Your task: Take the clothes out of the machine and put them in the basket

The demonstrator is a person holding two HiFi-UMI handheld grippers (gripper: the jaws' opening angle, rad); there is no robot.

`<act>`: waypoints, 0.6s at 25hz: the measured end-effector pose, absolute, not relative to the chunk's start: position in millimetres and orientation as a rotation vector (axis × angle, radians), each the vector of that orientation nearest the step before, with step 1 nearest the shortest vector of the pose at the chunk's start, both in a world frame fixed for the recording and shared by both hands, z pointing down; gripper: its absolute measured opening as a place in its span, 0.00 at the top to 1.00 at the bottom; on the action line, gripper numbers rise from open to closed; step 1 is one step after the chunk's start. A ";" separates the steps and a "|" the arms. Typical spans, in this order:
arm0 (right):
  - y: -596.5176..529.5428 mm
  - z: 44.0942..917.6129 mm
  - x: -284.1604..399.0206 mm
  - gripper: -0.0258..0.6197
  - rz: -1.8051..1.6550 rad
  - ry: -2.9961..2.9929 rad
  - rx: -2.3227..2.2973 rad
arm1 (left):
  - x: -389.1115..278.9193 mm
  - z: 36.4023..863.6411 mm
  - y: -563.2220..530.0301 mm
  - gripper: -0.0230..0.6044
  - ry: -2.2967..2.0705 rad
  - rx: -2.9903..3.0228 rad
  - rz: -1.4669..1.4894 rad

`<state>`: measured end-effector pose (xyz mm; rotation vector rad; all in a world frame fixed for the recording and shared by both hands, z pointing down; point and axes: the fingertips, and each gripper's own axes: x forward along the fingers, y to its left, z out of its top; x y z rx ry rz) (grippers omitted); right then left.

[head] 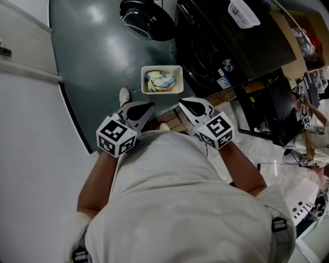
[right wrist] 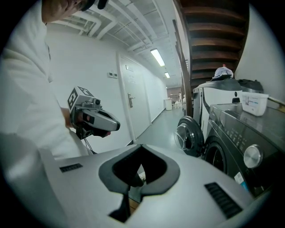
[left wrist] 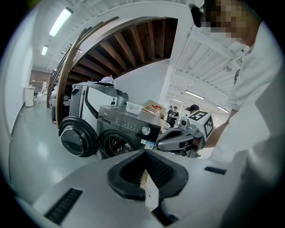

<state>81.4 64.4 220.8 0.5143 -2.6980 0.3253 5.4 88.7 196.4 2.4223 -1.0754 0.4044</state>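
Observation:
A white basket [head: 176, 69] stands on the floor in front of the dark washing machine [head: 216, 46], with pale, colourful clothes [head: 160, 82] lying in it. The machine's round door [head: 146, 20] hangs open. In the left gripper view the drum opening [left wrist: 116, 144] is dark, and I cannot tell what is inside. Both grippers are held close to the person's chest, well short of the basket. My left gripper [head: 149, 106] is shut with nothing in it, and so is my right gripper [head: 182, 105]. Each gripper view shows the other: the right gripper [left wrist: 182, 139], the left gripper [right wrist: 95, 118].
A white wall and door [head: 25, 102] run along the left. A small white box [head: 242, 14] sits on top of the machine. To the right are cables and equipment on a pale floor [head: 288, 149]. The person's shoe [head: 125, 95] is near the basket.

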 end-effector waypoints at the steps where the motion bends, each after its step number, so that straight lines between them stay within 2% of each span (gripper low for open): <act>1: 63.5 221.7 80.7 0.96 0.326 -2.697 0.511 | 4.7 197.1 88.2 0.97 -1.076 2.419 0.404; 15: 41.4 239.4 55.9 0.96 0.338 -2.682 0.463 | -16.0 209.0 70.5 0.97 -1.087 2.384 0.394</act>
